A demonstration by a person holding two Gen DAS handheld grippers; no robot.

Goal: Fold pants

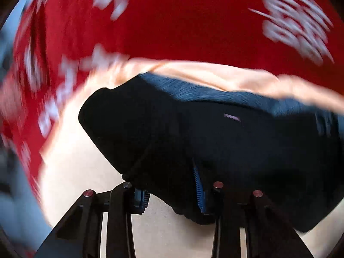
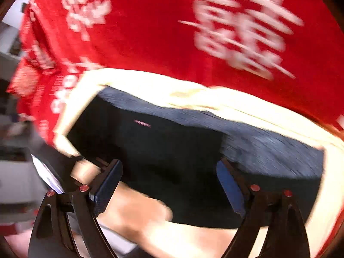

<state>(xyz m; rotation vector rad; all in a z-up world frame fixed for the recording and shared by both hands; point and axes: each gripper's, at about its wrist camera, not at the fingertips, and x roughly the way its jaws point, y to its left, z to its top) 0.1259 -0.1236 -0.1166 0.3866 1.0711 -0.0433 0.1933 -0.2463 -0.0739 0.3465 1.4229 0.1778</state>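
Note:
The dark navy pants lie folded into a thick bundle on a pale wooden table. In the left wrist view my left gripper has its blue pads apart, and a fold of the pants hangs down between them. In the right wrist view the pants lie as a dark rectangular bundle on the table. My right gripper is wide open just in front of the bundle's near edge, holding nothing. Both views are blurred by motion.
A red cloth with white lettering hangs behind the table's far edge and fills the upper half of both views. Grey and white clutter shows past the table's left edge.

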